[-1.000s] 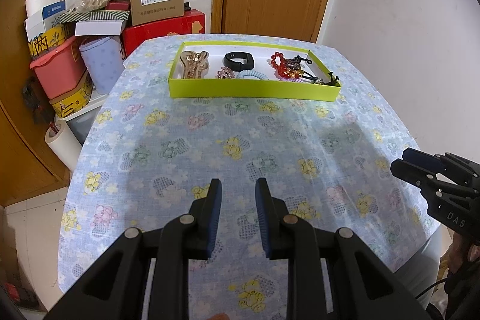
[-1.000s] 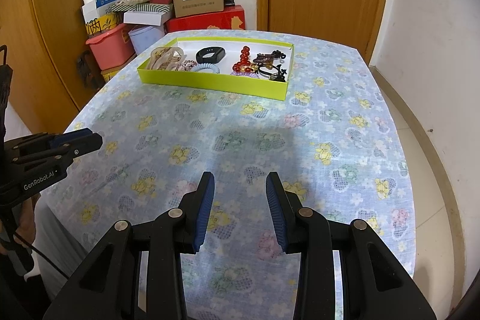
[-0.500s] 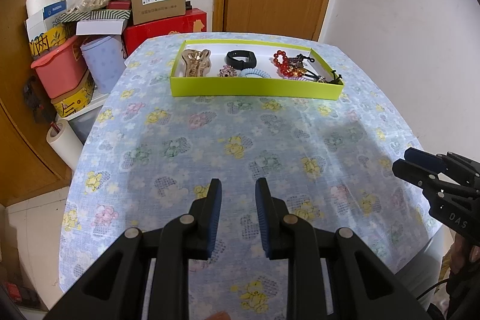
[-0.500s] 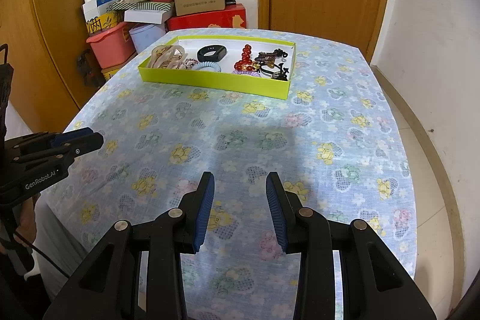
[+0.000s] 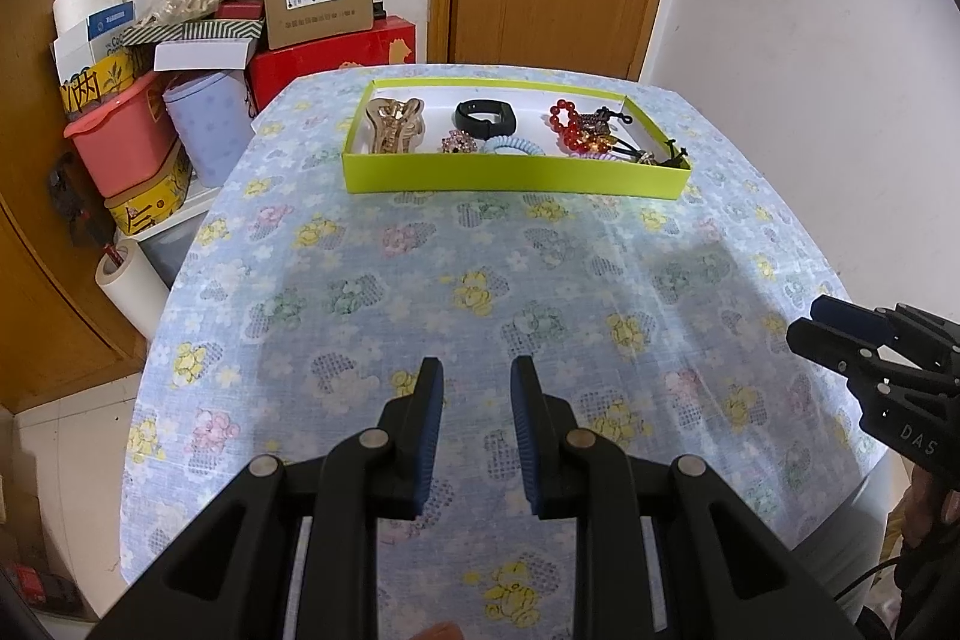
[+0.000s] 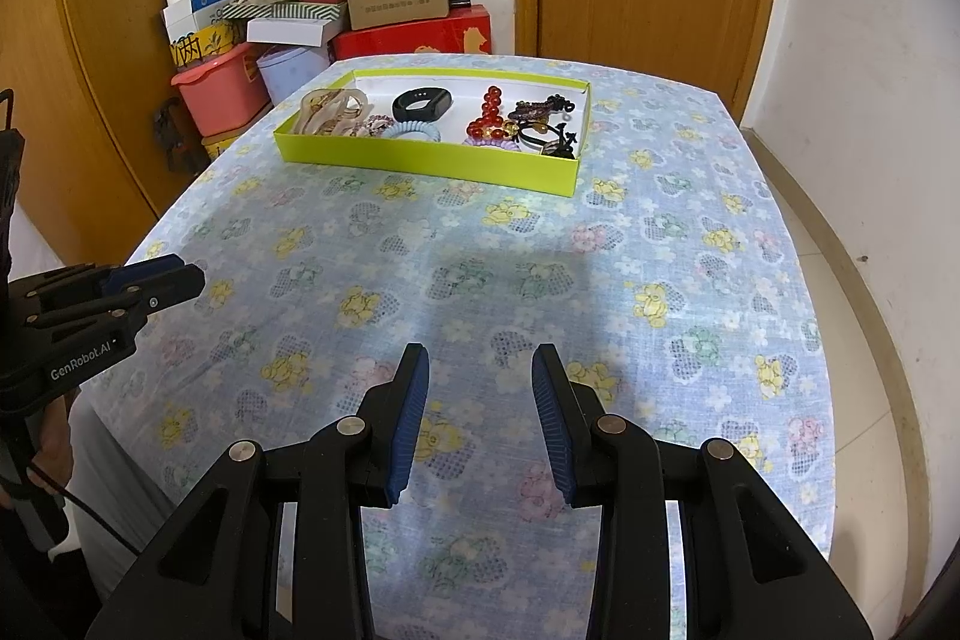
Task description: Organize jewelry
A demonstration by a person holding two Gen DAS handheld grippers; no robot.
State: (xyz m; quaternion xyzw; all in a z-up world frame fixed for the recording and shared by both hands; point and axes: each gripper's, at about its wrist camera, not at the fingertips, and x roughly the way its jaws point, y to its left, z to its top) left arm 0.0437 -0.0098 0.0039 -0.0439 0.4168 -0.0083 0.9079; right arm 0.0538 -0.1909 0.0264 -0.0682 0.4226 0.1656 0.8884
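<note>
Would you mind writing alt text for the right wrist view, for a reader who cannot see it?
An open, empty right gripper hangs over a floral tablecloth. At the far end a lime-green tray holds a hair claw, black band, red beads and hair ties. The left gripper shows at the left edge.

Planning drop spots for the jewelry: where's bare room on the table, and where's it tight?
Free: the whole tablecloth between the green tray and both hand-held grippers, plus the strip right of the tray. Inside the tray, only the white floor along the back wall is bare. Crowded: the tray's right end, where the red beads and black hair ties tangle.
</note>
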